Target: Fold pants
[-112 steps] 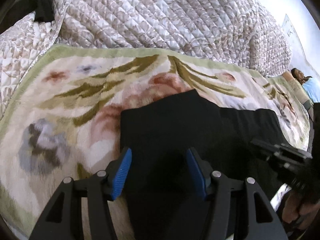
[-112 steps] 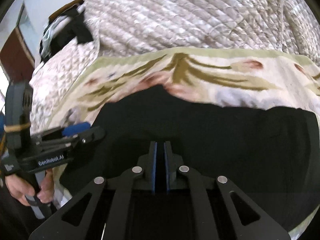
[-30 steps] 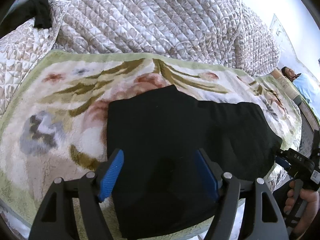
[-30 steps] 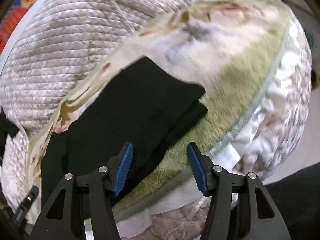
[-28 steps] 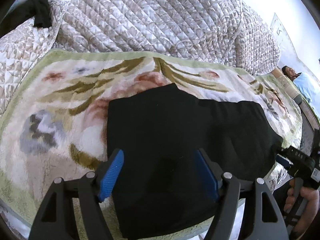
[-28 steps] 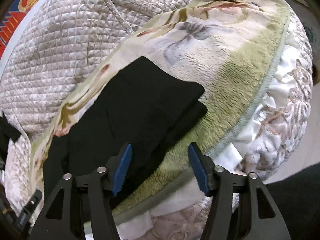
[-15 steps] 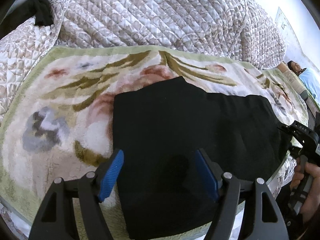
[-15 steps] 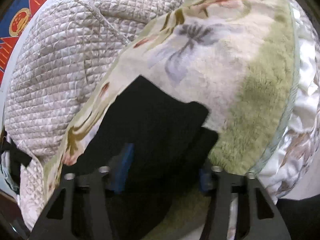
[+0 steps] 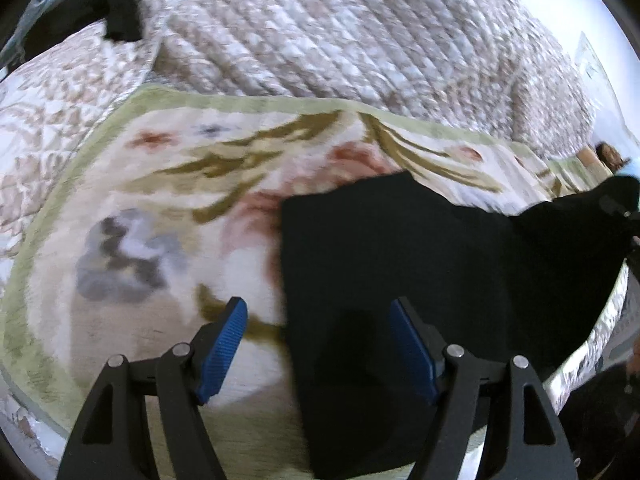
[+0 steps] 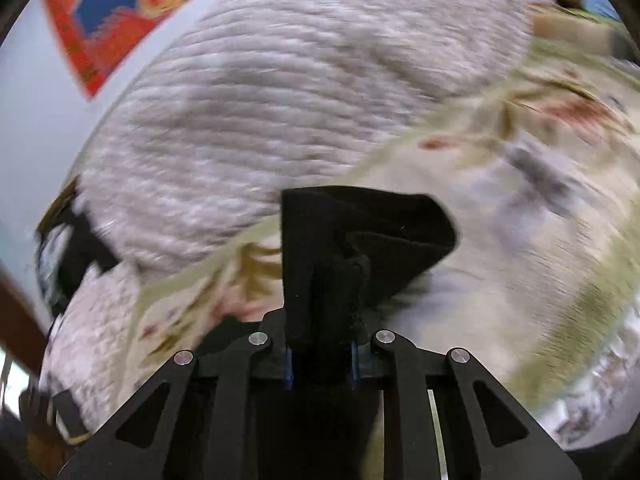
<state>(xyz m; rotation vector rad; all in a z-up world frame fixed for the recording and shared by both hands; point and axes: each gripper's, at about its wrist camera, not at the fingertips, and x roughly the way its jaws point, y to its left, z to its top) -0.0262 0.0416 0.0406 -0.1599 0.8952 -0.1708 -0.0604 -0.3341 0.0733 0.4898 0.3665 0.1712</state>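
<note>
Pants, black and already folded into a broad panel, lie on the floral blanket, towards its near edge, with the quilted bedspread heaped up behind. Over on the right of the left wrist view, one end of the fabric is pulled up off the blanket into a peak, rising towards a dark piece of hardware at the frame's edge; that corner is too blurred to read more.

Right gripper has the cloth: its jaws are closing, and a thick bunched fold of the black pants stands between them, filling the gap, the blue pads only just showing either side of the fabric. The gathered end sticks up and flops to the right beyond the fingertips, lifted clear of the blanket below. A red and blue poster hangs on the wall behind the bedspread.

Left gripper hovers above the near left part of the pants, jaws spread wide. Its left blue pad sits over bare blanket, its right pad over the black cloth, and the garment's left edge runs up between them. Nothing is pinched there.
</note>
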